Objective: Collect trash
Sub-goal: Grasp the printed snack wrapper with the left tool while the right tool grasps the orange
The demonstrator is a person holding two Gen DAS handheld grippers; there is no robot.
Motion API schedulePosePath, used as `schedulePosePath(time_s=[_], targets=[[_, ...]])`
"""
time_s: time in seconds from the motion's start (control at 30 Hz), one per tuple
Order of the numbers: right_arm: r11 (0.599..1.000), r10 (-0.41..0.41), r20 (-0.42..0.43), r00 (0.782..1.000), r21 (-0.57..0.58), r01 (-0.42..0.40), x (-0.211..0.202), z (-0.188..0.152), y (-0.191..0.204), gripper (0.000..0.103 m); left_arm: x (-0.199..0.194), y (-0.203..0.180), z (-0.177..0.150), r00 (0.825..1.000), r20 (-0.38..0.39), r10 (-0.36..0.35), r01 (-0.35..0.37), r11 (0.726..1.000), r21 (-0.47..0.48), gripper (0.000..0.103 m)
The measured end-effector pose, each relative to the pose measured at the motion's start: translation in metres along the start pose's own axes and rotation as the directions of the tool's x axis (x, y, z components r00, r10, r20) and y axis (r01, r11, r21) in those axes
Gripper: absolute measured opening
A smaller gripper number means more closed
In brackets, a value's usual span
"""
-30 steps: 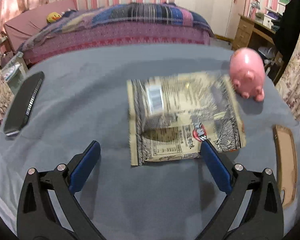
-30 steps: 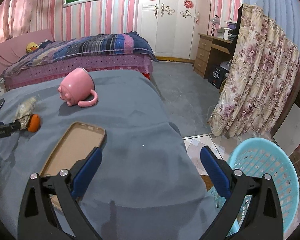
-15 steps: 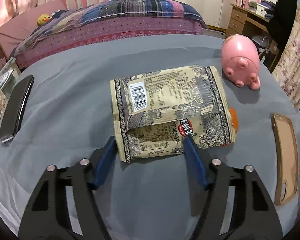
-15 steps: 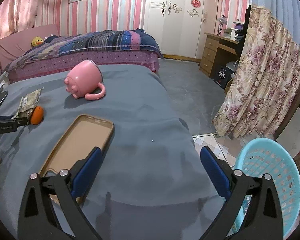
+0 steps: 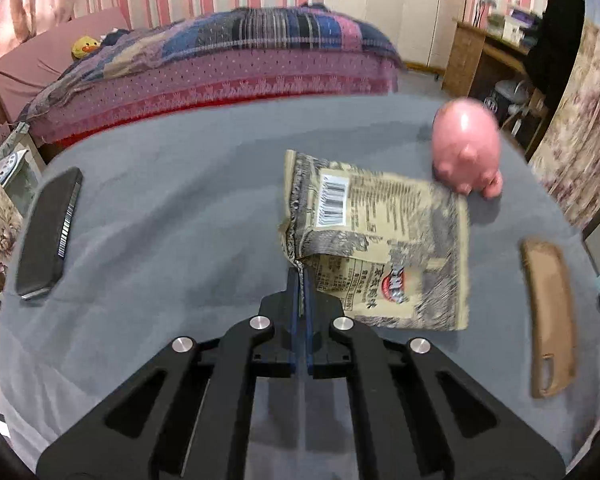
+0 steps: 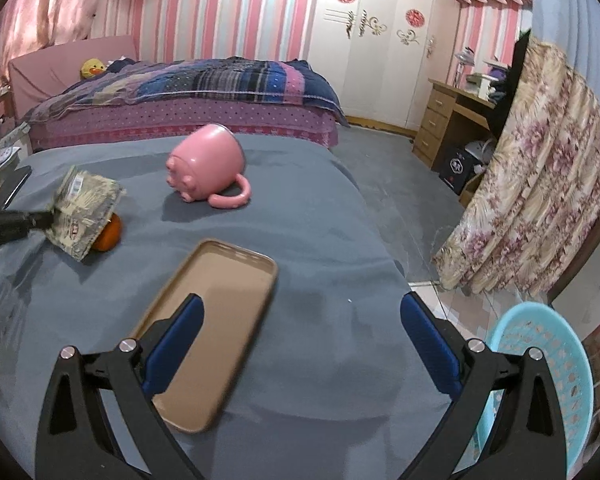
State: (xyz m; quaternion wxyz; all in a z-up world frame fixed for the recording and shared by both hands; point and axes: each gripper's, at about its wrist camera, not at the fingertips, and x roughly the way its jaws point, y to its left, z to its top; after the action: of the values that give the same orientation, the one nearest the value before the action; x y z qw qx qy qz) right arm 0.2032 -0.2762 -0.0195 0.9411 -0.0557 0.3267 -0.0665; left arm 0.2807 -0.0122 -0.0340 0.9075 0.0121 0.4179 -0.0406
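A crumpled beige foil snack wrapper (image 5: 380,236) printed with black text, a barcode and a red logo is tilted up off the grey-covered table, its near left corner pinched between blue fingers (image 5: 300,280). Its lower edge rests over a small orange fruit (image 6: 109,233). A light-blue plastic mesh basket (image 6: 540,368) stands on the floor beside the table.

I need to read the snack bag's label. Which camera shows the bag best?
The left wrist view: the snack bag fills the middle, barcode and print facing the camera, its corner pinched by the left tongs. The right wrist view shows it small, far left and edge-on.
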Motion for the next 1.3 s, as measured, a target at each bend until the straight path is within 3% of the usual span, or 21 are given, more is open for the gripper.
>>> schedulePosePath(time_s=[0.23,0.67,1.03,1.1,1.23,1.3], targets=[[0.999,0.042,0.018,0.999,-0.024,-0.042,-0.009,0.011,0.026,0.097,-0.032,0.023,0.002,0.999,0.053,0.01,-0.008,1.0,-0.022,0.001],[0.99,0.117,0.041,0.992,-0.091,-0.112,-0.018,0.022,0.086,0.097,-0.034,0.116,-0.003,0.997,0.018,0.07,-0.067,0.988,-0.142,0.001],[0.973,0.211,-0.039,0.977,-0.089,-0.214,0.031,0.041,0.149,0.095,-0.024,0.108,-0.001,0.994,-0.001,0.109,-0.109,0.988,-0.114,0.001],[0.969,0.212,-0.065,0.975,-0.113,-0.218,0.041,0.044,0.162,0.082,-0.025,0.108,-0.001,0.993,-0.004,0.117,-0.117,0.988,-0.103,0.001],[0.962,0.223,-0.108,0.969,-0.136,-0.236,0.056,0.043,0.176,0.066,-0.025,0.109,-0.001,0.994,-0.006,0.113,-0.113,0.988,-0.109,0.001],[0.959,0.229,-0.128,0.965,-0.138,-0.246,0.064,0.04,0.18,0.052,-0.025,0.11,0.0,0.994,-0.005,0.109,-0.109,0.988,-0.113,0.001]])
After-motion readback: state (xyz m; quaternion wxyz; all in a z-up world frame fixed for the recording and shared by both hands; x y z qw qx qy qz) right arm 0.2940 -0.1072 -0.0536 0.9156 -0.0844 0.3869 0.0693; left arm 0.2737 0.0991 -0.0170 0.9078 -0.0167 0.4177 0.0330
